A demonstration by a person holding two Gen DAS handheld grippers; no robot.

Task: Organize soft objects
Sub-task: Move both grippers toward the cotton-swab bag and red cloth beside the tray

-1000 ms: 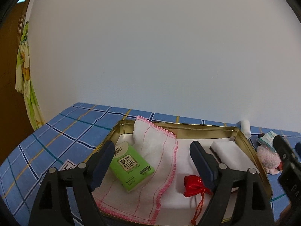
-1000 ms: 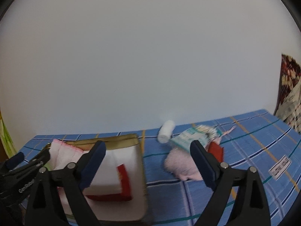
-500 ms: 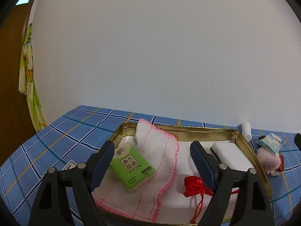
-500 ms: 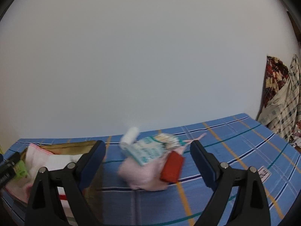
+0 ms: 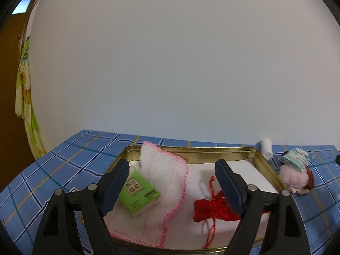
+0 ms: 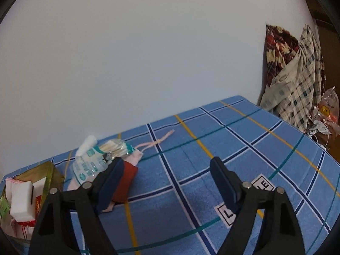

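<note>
A plain white wall (image 6: 127, 63) backs a blue plaid tablecloth (image 6: 212, 159), with patterned fabrics (image 6: 297, 74) heaped at its right end. On it, a gold tray (image 5: 191, 149) holds a pink-edged cloth (image 5: 165, 176), green tissue pack (image 5: 138, 193) and red pouch (image 5: 212, 210). The left gripper (image 5: 172, 184) hangs over the tray and the right gripper (image 6: 167, 180) over bare cloth, both spread wide and empty.
</note>
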